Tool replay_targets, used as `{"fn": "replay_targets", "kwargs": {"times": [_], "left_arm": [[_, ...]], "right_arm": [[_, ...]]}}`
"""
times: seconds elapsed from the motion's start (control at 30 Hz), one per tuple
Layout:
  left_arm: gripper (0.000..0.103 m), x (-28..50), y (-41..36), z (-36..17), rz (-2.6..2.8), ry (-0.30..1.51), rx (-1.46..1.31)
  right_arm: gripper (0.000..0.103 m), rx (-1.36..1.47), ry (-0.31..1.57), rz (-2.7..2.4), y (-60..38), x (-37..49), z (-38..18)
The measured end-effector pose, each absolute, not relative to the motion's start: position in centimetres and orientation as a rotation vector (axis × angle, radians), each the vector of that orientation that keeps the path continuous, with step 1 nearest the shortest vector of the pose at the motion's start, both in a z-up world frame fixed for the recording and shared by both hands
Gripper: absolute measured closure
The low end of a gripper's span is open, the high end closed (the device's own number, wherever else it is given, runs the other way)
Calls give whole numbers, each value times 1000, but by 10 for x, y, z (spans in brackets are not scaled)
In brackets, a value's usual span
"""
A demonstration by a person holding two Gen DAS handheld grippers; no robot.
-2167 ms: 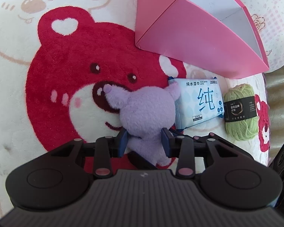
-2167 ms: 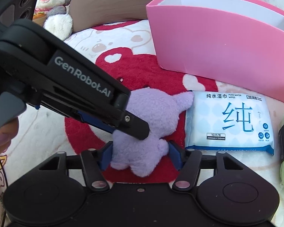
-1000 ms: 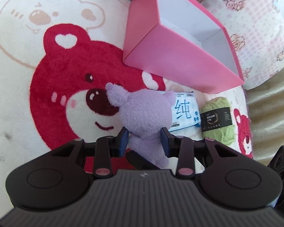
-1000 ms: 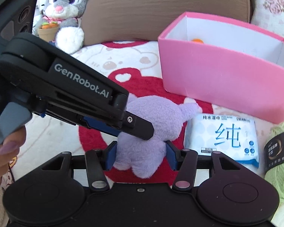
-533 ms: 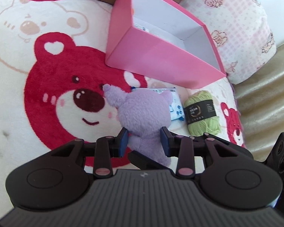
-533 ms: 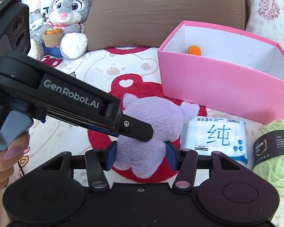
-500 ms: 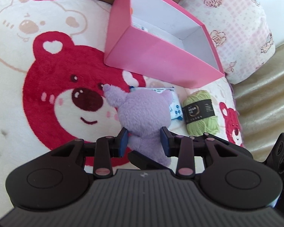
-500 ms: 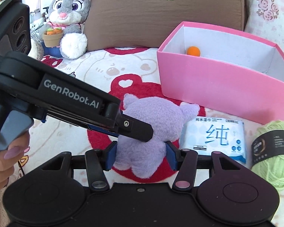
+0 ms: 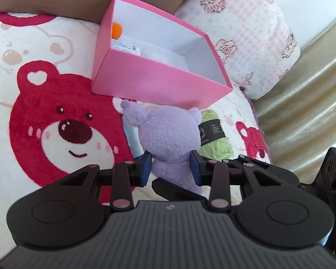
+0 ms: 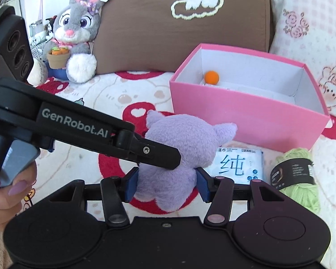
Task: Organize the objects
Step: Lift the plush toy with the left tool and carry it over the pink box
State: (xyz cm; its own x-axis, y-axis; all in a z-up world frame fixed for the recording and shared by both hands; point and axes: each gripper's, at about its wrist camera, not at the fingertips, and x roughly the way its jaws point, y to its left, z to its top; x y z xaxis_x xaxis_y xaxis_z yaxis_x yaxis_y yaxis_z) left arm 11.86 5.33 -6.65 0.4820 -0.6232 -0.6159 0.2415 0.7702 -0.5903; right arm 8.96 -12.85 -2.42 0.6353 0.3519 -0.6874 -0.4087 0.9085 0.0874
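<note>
Soft bedding with a red bear print [image 9: 62,132] fills the scene, backed by a brown cushion [image 10: 183,35] and a pink-patterned pillow [image 9: 253,44], with a grey rabbit toy [image 10: 78,38] propped in the far corner. A purple plush [image 9: 170,139] is clamped by both tools at once: the left gripper [image 9: 170,168] is closed on its lower body, and the right gripper [image 10: 166,185] is closed on it lower down, the fur bulging over the blue pads on each side. The plush appears to be held clear of the blanket, just in front of the near wall of the pink box [image 10: 246,116], with the wipes pack [image 10: 239,165] and the green yarn [image 10: 298,177] lying on the blanket beyond it. It is judged to be light, soft and easily squashed, not fragile and not slippery; the fur gives a sure hold, though a pinch on loose pile alone could slide. The firm, stuffed trunk, where it is already taken, is judged the best place for a grip. Its long axis is seen to run from the clamped base up and away toward the box, with the ears or limbs pointing outward at the far end; which way the face looks cannot be told. Inside the box an orange ball [image 10: 211,77] lies near the far corner, so the free floor beside it is judged roomy enough for the plush.
</note>
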Motion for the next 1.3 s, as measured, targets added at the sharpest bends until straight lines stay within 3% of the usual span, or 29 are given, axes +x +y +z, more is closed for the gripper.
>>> {"fn": "replay_targets", "kwargs": {"times": [0.77,1.3], "left_arm": [[68,118,24,31,-619,845,-391],[67,184,-11,79,-609,883,-394]], "right_arm": [[45,-114,677,470,-163,95,67],[45,-60,629,392,-185,142,95]]}}
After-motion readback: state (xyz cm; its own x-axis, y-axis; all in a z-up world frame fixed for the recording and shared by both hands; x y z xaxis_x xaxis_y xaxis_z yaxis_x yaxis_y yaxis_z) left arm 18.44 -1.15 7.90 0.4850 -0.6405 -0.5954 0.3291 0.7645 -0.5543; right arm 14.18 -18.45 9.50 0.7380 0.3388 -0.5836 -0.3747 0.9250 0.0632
